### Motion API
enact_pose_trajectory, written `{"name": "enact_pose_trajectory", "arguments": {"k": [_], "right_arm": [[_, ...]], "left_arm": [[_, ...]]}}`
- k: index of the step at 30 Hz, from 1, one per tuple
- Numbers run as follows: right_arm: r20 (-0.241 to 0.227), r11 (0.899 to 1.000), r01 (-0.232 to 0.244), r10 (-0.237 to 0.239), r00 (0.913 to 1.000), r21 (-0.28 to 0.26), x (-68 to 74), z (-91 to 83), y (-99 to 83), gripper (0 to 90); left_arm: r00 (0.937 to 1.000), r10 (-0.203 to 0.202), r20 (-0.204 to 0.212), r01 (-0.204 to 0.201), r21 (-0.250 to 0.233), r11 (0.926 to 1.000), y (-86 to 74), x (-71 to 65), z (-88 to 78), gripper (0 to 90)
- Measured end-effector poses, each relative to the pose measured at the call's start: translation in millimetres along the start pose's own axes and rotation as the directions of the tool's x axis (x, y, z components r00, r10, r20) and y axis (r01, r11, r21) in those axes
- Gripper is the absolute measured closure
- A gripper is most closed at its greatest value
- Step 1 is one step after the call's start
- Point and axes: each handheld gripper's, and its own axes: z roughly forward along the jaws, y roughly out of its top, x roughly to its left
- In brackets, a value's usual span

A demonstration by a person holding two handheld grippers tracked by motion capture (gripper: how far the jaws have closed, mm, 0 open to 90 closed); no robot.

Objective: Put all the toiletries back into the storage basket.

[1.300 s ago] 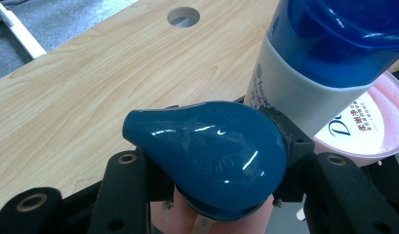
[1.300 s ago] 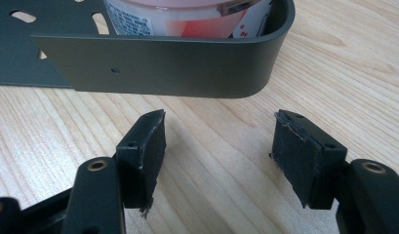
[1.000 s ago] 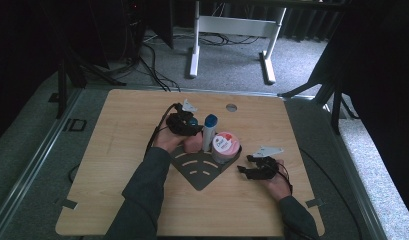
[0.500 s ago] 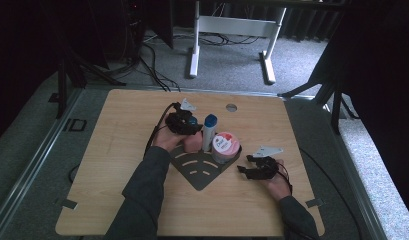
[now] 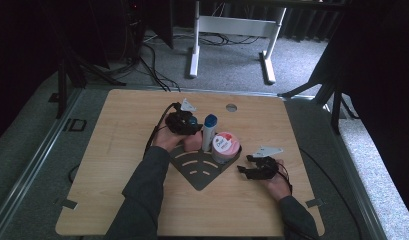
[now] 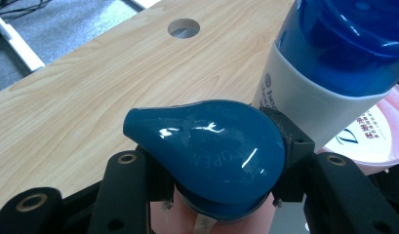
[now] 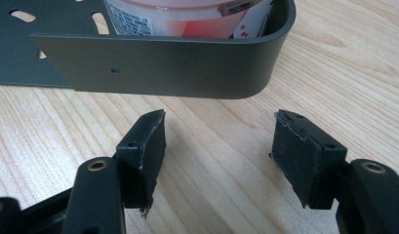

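Left gripper [image 6: 221, 195]: jaws clamped on the blue-capped pink bottle [image 6: 211, 151], right at the rack's left corner.
White tube [image 5: 209, 131]: upright, just right of those jaws.
Pink tub [image 5: 225, 147]: in the dark rack [image 5: 199, 172].
Right gripper [image 7: 219, 156]: jaws spread, nothing between them, rack wall just ahead.

The blue flip cap [image 6: 211, 151], seen in the left gripper view, bears raised letters reading "OPEN" across its dome, running from about five o'clock towards ten. On the white bottle [image 6: 304, 105] just beside it, at two o'clock, dark print begins "he", the rest hidden. The pink tub's lid [image 6: 370, 134], at three o'clock, carries small characters too small to read.
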Motion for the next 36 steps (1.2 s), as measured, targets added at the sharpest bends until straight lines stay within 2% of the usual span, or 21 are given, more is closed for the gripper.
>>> {"name": "enact_pose_trajectory", "arguments": {"k": [8,13,19,21,25,29,36], "right_arm": [[0.001,1.000,0.002,-0.002,1.0000,0.000,0.1,0.2,0.1,36.8],[0.002,1.000,0.004,-0.004,1.0000,0.001,0.4,0.2,0.1,36.8],[0.002,1.000,0.003,-0.003,1.0000,0.001,0.3,0.2,0.1,36.8],[0.002,1.000,0.004,-0.004,1.0000,0.001,0.4,0.2,0.1,36.9],[0.002,1.000,0.004,-0.004,1.0000,0.001,0.4,0.2,0.1,36.8],[0.002,1.000,0.004,-0.004,1.0000,0.001,0.4,0.2,0.1,36.8],[0.002,1.000,0.004,-0.004,1.0000,0.001,0.4,0.2,0.1,36.8]], "left_arm": [[1.0000,0.004,0.002,-0.004,-0.003,1.0000,-0.7,0.8,0.0,52.9],[0.9994,-0.028,0.021,0.028,0.005,0.9996,-1.9,2.8,0.2,51.4],[0.9974,-0.066,0.029,0.065,0.013,0.9978,-3.1,5.0,-2.8,45.2],[0.9980,-0.061,0.017,0.060,0.026,0.9978,-3.7,4.4,-4.0,40.6],[0.9975,-0.068,0.018,0.068,0.025,0.9974,-5.7,2.9,-8.3,36.9],[0.9981,-0.057,0.022,0.057,0.031,0.9979,-7.0,-0.1,-15.3,35.5],[0.9987,-0.050,-0.012,0.050,0.042,0.9979,-12.3,-0.3,-25.9,34.2]]}}
